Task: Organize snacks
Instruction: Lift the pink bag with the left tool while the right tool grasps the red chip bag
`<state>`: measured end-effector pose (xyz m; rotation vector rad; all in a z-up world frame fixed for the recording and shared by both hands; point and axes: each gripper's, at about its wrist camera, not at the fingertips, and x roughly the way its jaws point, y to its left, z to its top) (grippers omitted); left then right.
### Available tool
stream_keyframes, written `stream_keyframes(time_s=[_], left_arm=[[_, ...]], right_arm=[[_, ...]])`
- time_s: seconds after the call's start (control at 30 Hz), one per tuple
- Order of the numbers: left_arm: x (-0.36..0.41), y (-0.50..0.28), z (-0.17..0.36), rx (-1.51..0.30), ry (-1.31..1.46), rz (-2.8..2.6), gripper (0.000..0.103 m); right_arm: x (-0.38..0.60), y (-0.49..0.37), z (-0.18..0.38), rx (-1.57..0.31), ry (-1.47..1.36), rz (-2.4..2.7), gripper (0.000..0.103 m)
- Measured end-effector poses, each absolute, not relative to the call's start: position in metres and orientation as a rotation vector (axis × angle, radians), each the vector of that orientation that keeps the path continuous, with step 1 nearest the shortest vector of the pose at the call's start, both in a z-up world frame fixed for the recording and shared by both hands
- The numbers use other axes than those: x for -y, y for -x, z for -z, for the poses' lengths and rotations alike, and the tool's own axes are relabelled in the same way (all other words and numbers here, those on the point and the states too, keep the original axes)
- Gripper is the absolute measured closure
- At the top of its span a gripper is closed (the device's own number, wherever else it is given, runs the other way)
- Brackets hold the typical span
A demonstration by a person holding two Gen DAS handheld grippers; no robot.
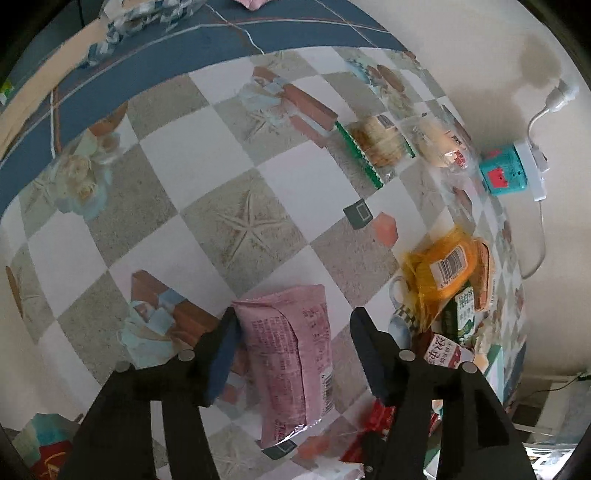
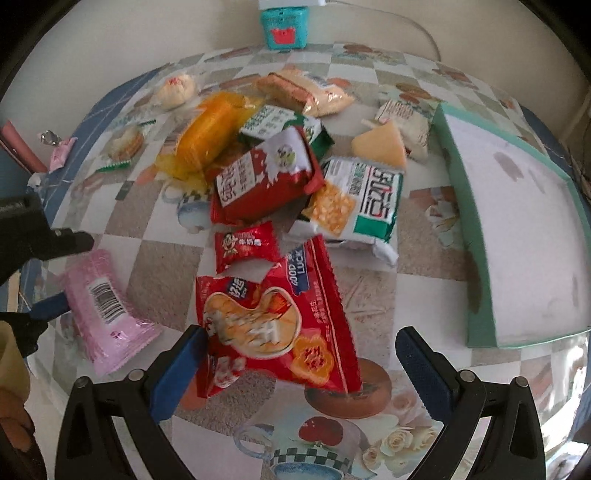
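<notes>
A pink snack packet (image 1: 291, 354) lies flat on the checkered tablecloth, between the fingers of my open left gripper (image 1: 295, 325). The left finger is at the packet's edge; the right finger stands clear of it. The same packet (image 2: 103, 306) and the left gripper (image 2: 62, 277) show at the left of the right wrist view. My right gripper (image 2: 303, 339) is open around a large red snack bag (image 2: 280, 325). A pile of snacks lies beyond it: a small red candy packet (image 2: 245, 245), a red milk packet (image 2: 264, 181), a green-and-white cracker pack (image 2: 362, 195) and an orange packet (image 2: 212, 134).
A shallow green-rimmed white tray (image 2: 454, 177) sits at the right. A teal box (image 2: 282, 24) and a white power strip (image 1: 532, 166) stand against the wall. Wrapped cookies (image 1: 376, 144) and a bun (image 1: 439, 144) lie farther off. The blue table border (image 1: 110, 85) runs along the far side.
</notes>
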<state>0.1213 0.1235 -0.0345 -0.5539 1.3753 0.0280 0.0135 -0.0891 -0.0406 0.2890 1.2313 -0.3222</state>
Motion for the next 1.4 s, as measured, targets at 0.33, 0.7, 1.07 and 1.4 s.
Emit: stream_keyframes(time_s=[0.33, 0.7, 1.07, 1.4], left_arm=[[-0.12, -0.114, 0.041, -1.419, 0.44, -0.04, 0.031], [-0.091, -0.104, 0.047, -1.445, 0.346, -0.031, 0.04], [-0.054, -0.102, 0.05, -1.44, 0.293, 0.001, 0.062], [-0.059, -0.092, 0.041, -1.463, 0.305, 0.005, 0.063]], right_arm=[[0.08, -0.013, 0.047, -1.235, -0.283, 0.318, 0.027], [0.091, -0.006, 0.04, -1.194, -0.331, 0.32, 0.068], [0.104, -0.01, 0.032, -1.16, -0.355, 0.289, 0.081], [0.108, 0.01, 0.018, -1.138, -0.419, 0.267, 0.087]])
